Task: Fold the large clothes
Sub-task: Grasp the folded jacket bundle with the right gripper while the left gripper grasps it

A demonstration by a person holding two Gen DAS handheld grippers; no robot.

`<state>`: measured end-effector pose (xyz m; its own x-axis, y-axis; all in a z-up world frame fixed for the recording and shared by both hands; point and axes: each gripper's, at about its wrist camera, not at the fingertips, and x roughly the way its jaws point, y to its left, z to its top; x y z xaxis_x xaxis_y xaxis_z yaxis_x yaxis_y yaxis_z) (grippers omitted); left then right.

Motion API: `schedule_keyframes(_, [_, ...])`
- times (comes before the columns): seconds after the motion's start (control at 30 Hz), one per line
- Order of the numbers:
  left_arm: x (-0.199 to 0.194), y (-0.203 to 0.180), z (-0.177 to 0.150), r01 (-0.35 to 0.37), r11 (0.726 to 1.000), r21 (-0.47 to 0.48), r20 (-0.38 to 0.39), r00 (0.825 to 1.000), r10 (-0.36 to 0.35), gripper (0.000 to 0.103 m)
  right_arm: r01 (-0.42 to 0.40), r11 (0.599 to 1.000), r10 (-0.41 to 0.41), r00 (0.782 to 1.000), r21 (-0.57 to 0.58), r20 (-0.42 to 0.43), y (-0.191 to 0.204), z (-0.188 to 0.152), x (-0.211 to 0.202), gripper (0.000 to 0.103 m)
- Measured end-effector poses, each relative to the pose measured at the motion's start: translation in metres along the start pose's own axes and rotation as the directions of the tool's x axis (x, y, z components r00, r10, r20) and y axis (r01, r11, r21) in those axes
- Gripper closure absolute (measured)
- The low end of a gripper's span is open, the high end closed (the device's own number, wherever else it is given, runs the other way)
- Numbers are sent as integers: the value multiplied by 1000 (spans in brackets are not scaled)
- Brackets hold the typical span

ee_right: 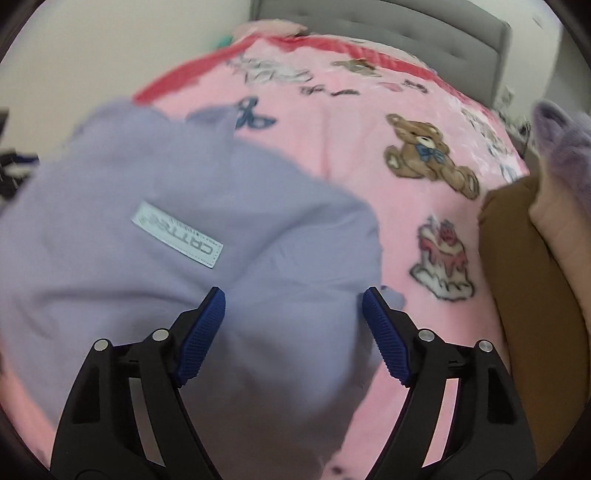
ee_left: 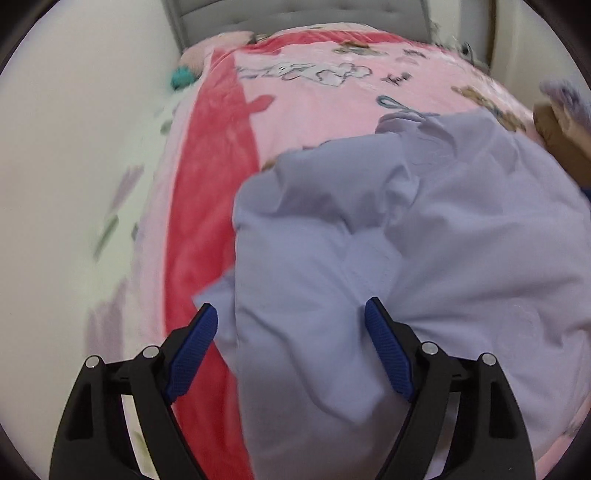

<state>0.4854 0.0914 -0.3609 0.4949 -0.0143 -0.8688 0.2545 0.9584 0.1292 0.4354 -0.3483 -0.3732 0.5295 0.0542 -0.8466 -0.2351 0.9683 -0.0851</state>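
While both jaws stand wide and empty, left gripper (ee_left: 291, 316) and right gripper (ee_right: 294, 300) hover over a lilac garment (ee_left: 424, 240) on a pink blanket (ee_right: 351, 140)

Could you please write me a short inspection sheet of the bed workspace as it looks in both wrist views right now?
Surface: pink blanket with red border, bear and cake prints, covering the bed.
Job's things: lavender garment lying rumpled on the blanket, label showing.
Clutter: brown item and fuzzy purple item at the bed's right edge; teal object by the wall.
Grippers: left gripper open; right gripper open; both above the garment.
Cables: nothing seen.
Surroundings: grey headboard, pale wall.
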Motion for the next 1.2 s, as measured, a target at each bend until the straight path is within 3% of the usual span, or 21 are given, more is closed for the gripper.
schedule_keyframes(0.13, [16, 13, -13, 66, 991, -114, 0, 998, -66, 22, 40, 998, -38, 998, 44, -56, 2, -1, 26, 18])
schedule_keyframes(0.27, [6, 12, -18, 42, 993, -112, 48, 998, -37, 22, 1, 994, 10, 995, 113, -96, -7, 2, 28, 15])
schedule_keyframes(0.4, [-29, 15, -37, 39, 997, -67, 119, 992, -31, 19, -83, 971, 89, 996, 223, -19, -23, -10, -5, 10])
schedule_keyframes(0.57, [-32, 33, -54, 91, 988, -122, 61, 995, -84, 18, -100, 952, 119, 992, 288, -48, -40, -45, -20, 8])
schedule_keyframes(0.67, [-30, 33, -56, 104, 986, -133, 56, 994, -97, 17, -150, 920, 180, 982, 361, -52, -50, -61, -18, 8])
schedule_keyframes(0.8, [-8, 37, -53, 160, 974, -163, 1, 987, -162, 11, -166, 907, 207, 976, 387, -65, -52, -67, -9, 8])
schedule_keyframes(0.9, [10, 45, -52, 219, 953, -209, -35, 972, -231, 6, -161, 919, 213, 971, 361, -107, -47, -64, 5, 8])
schedule_keyframes(1.0, [34, 60, -52, 321, 898, -302, -80, 930, -359, 4, -178, 919, 243, 958, 353, -151, -47, -61, 21, 8])
schedule_keyframes(1.07, [44, 63, -51, 353, 878, -324, -96, 911, -402, 4, -198, 905, 281, 943, 376, -179, -49, -60, 33, 8])
schedule_keyframes(1.2, [49, 58, -49, 372, 884, -283, -108, 904, -414, 4, -228, 881, 328, 926, 415, -188, -52, -59, 47, 7])
